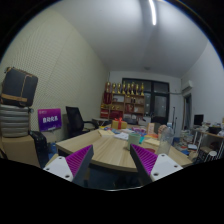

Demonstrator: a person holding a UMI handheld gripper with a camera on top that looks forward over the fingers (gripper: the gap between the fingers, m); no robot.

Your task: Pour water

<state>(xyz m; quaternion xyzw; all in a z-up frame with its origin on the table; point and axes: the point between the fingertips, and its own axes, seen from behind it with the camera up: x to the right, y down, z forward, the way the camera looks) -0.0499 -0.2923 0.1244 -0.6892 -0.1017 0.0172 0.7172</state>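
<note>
The gripper (110,162) is spread wide with nothing between its two purple pads (78,162). One long wooden worktop (108,150) lies just ahead. One clear bottle (166,140) stands on it, beyond the right finger. One purple sign (49,120) stands far left.

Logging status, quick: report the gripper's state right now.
Gripper: open, holding nothing, raised above the table.
</note>
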